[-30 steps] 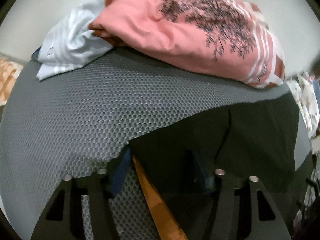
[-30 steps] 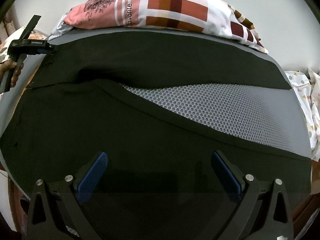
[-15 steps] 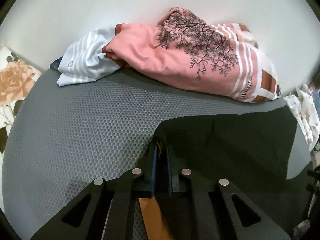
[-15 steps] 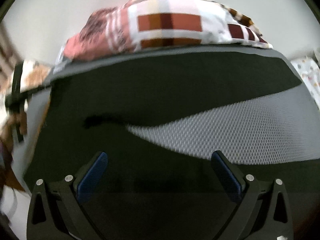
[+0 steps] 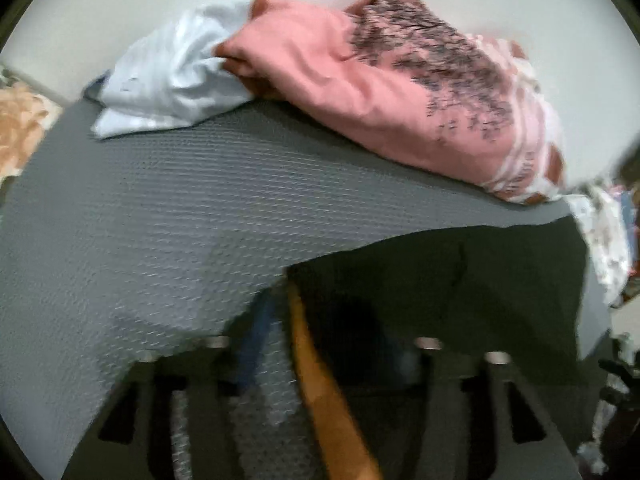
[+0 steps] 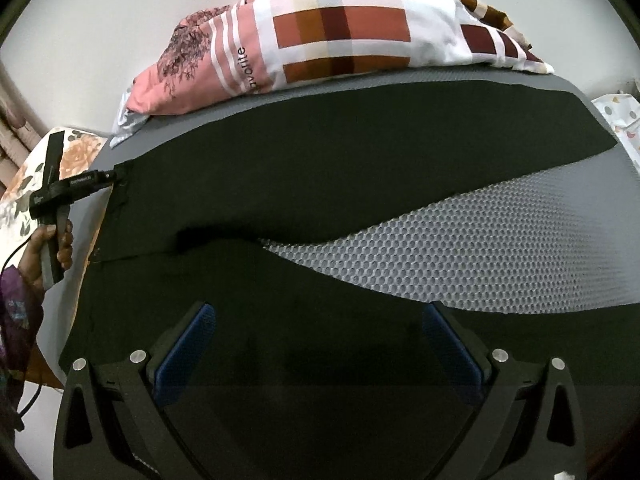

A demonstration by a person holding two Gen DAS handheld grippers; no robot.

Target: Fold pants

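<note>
Black pants (image 6: pixel 320 184) lie flat on a grey mesh mat (image 6: pixel 480 248), the two legs spread apart with a wedge of mat between them. My right gripper (image 6: pixel 320 340) hovers open over the near leg, with nothing pressed between its blue pads (image 6: pixel 188 352). A hand (image 6: pixel 52 240) holds my left gripper (image 6: pixel 108 178) at the far left corner of the pants. In the blurred left wrist view the left gripper (image 5: pixel 320 344) has its jaws opening. The corner of the pants (image 5: pixel 460 288) lies loose between the fingers, beside an orange strip (image 5: pixel 320 380).
A pink and checked bedcover (image 6: pixel 340 36) is heaped along the mat's far edge against a white wall, with a pale cloth (image 5: pixel 172 80) beside it. Floral bedding (image 6: pixel 80 148) lies left of the mat, patterned fabric (image 6: pixel 616 116) to its right.
Half a second ago the left jaws were shut on the pants' corner; now they stand apart again. The right gripper stayed open while its view shifted slightly over the pants.
</note>
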